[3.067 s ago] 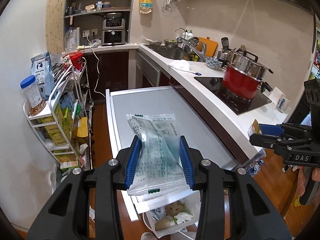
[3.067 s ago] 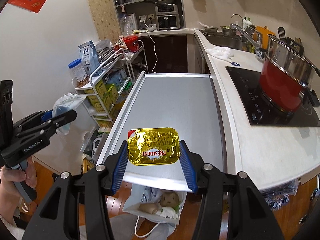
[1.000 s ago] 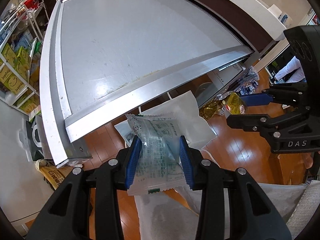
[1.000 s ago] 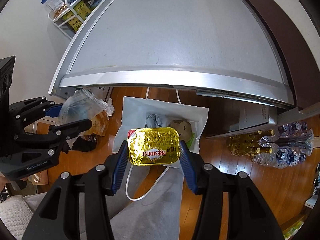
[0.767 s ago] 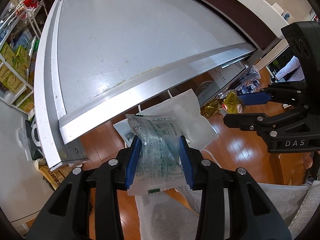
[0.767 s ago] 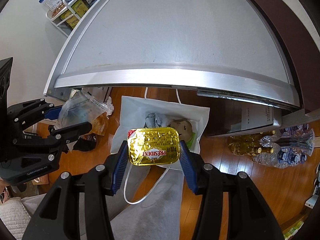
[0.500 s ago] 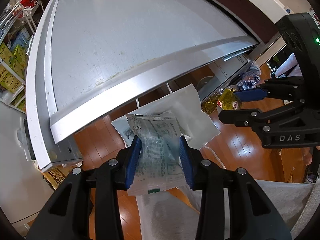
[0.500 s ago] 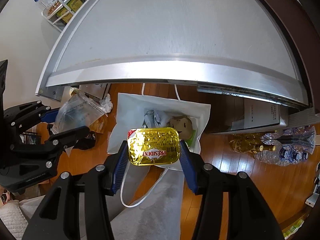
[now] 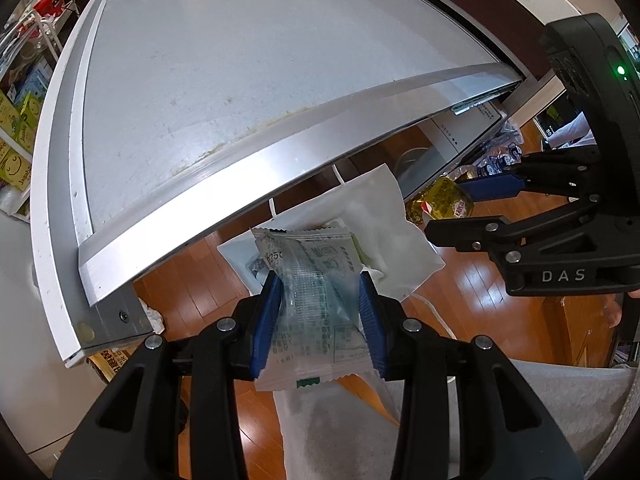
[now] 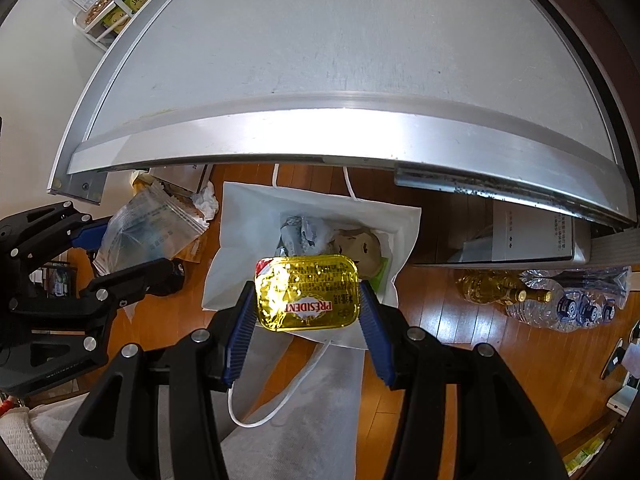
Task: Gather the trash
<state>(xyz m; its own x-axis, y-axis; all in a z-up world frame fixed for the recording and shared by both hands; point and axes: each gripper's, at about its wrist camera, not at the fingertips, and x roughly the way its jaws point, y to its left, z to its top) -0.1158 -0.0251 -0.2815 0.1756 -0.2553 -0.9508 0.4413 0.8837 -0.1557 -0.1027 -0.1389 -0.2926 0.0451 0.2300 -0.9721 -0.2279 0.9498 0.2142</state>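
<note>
Trash, item one: clear crinkled plastic wrapper (image 9: 316, 304) with green and grey print and serrated end seams, flat and pillow-shaped, clamped between the blue ribbed pads of the left tongs (image 9: 319, 320); held in the air above the white bag, forward of the tabletop's front edge.

Trash, item two: gold foil butter packet (image 10: 307, 298), rounded rectangle, creased and glossy, lettered "PRESIDENT" in red on a white band, with a red patch at one corner. Gripped at its short ends by the right tongs (image 10: 306, 320), black frame with blue ridged pads, narrowed onto the packet. It hung over the near rim of the bag's mouth.

Receptacle: white soft-sided carrier bag (image 10: 240, 240) with thin white cord handles, standing open on the floor just beyond the tabletop's front edge. Contents: crumpled grey-white wrappers (image 10: 300, 232), a tan rounded object (image 10: 356, 246), a green scrap at the right side; kinds not distinguishable.

Tabletop (image 10: 336, 40): grey matte sheet, lightly scuffed, framed in brushed aluminium with a bright front rail; yellowish residue along the front seam in the left wrist view.

Floor (image 10: 460, 320): orange-brown glossy wood planks.

Other: yellow-liquid bottle (image 10: 496, 288) and shrink-wrapped clear water bottles (image 10: 576, 304) lying on the floor to the right; white wire rack of packaged goods (image 10: 104, 4) at far left; grey fabric (image 10: 312, 420) in the foreground.
</note>
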